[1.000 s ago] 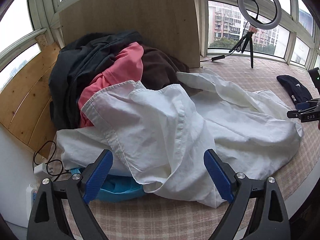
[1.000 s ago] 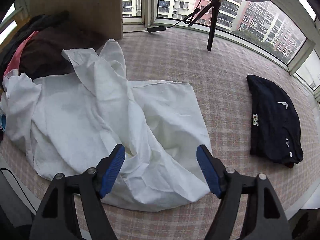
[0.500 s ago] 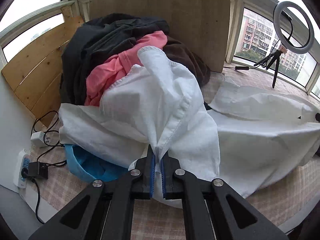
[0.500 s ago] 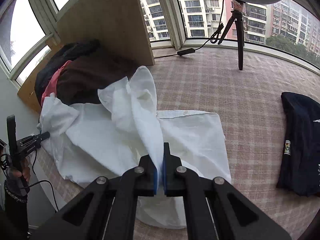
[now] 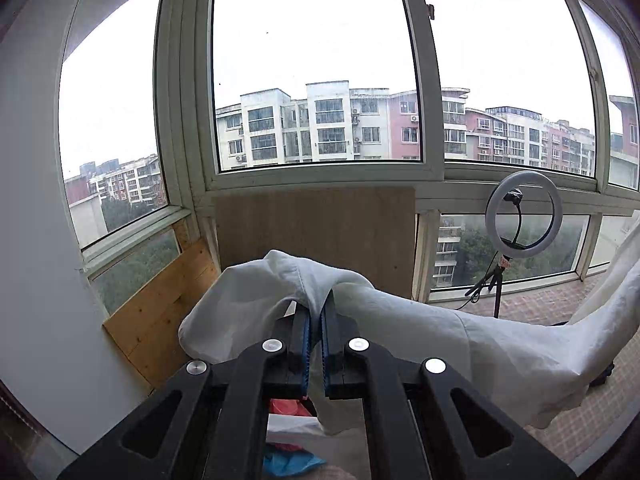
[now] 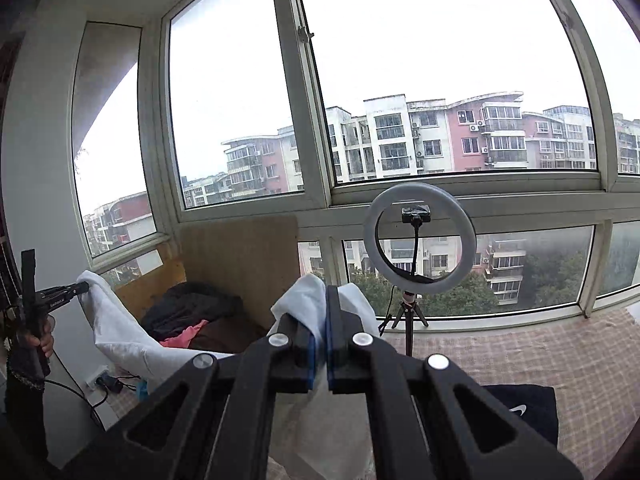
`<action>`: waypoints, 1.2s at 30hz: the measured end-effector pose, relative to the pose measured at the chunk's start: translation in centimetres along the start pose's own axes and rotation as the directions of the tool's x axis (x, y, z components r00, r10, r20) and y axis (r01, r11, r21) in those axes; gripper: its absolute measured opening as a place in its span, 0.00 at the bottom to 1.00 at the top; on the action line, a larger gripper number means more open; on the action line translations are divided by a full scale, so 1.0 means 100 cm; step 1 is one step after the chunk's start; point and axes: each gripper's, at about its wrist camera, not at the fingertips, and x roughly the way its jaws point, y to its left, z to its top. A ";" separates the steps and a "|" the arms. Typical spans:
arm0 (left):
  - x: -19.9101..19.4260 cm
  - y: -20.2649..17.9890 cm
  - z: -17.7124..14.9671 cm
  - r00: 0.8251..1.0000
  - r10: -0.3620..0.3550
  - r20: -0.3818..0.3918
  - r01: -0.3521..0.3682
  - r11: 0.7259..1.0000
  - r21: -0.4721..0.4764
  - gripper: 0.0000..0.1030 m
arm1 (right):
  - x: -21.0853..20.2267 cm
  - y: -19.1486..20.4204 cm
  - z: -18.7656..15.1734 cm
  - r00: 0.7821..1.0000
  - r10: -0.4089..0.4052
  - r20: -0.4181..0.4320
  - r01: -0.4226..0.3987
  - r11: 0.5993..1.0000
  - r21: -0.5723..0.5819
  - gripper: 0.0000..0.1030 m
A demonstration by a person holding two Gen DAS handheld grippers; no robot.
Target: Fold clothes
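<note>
Gripping a fold of the white woven cotton garment point(image 5: 420, 332), the left gripper point(image 5: 314, 320) is seen with its 2 blue-padded jaws closed tight on the cloth. In the left wrist view the fabric is draped over both fingers and is stretched away to the right edge of the frame, where it hangs clear of the pink-and-beige checked surface point(image 5: 580, 432).

The right gripper point(image 6: 319, 322) is likewise clamped narrow on another fold of the same garment point(image 6: 304, 304), which is bunched over its fingertips and falls below them. In the right wrist view the left gripper point(image 6: 82, 289) is shown at the left edge, held in a hand point(image 6: 40, 340), with the white cloth pinched at its tip and sagging between the 2 tools.

A heap of dark and pink clothes point(image 6: 192, 320) is piled at the far left corner of the surface, against a light wooden board point(image 6: 240, 256). A white ring light on a black tripod point(image 6: 420, 240) is stood near the far edge, by the window. A folded dark navy garment with a white logo point(image 6: 524, 408) is laid near the front right of the surface.
</note>
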 end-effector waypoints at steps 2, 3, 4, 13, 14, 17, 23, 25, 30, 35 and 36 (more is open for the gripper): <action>0.015 -0.009 0.006 0.999 0.053 -0.009 -0.052 0.997 0.054 0.04 | 0.008 -0.001 0.015 1.000 -0.011 0.007 0.011 1.000 -0.015 0.03; 0.028 -0.014 0.005 0.996 0.082 -0.027 -0.079 0.993 0.083 0.04 | 0.028 -0.005 0.014 0.999 -0.034 -0.027 0.033 0.999 -0.021 0.03; 0.050 -0.019 -0.003 0.993 0.095 -0.071 -0.087 0.991 0.102 0.04 | 0.050 -0.009 0.011 0.996 -0.058 -0.064 0.056 0.998 -0.027 0.03; 0.281 -0.046 -0.151 0.801 0.153 -0.579 -0.056 0.982 0.182 0.10 | 0.329 -0.081 -0.175 0.651 -0.249 -0.717 0.277 0.957 -0.082 0.05; 0.281 -0.044 -0.162 0.790 0.130 -0.599 -0.035 0.985 0.168 0.13 | 0.329 -0.084 -0.191 0.633 -0.214 -0.744 0.268 0.962 -0.049 0.07; 0.256 -0.049 -0.172 0.817 0.091 -0.569 0.048 0.973 0.225 0.16 | 0.284 -0.080 -0.207 0.675 -0.146 -0.723 0.231 0.973 0.019 0.16; 0.198 -0.056 -0.153 0.884 0.049 -0.465 0.150 0.912 0.381 0.39 | 0.132 -0.075 -0.221 0.773 -0.143 -0.618 0.314 0.933 0.177 0.47; 0.197 -0.049 -0.144 0.896 0.053 -0.441 0.129 0.919 0.374 0.38 | 0.090 -0.077 -0.229 0.757 -0.250 -0.604 0.423 0.892 0.161 0.48; 0.191 -0.093 -0.147 0.887 -0.127 -0.443 0.325 0.855 0.405 0.48 | 0.041 -0.067 -0.287 0.721 -0.177 -0.670 0.500 0.802 0.326 0.52; 0.184 -0.162 -0.186 0.820 -0.254 -0.513 0.517 0.714 0.472 0.50 | 0.068 -0.013 -0.367 0.682 0.010 -0.732 0.456 0.776 0.436 0.52; 0.184 -0.171 -0.189 0.808 -0.270 -0.524 0.537 0.702 0.467 0.50 | 0.077 -0.002 -0.377 0.672 0.025 -0.740 0.450 0.780 0.435 0.52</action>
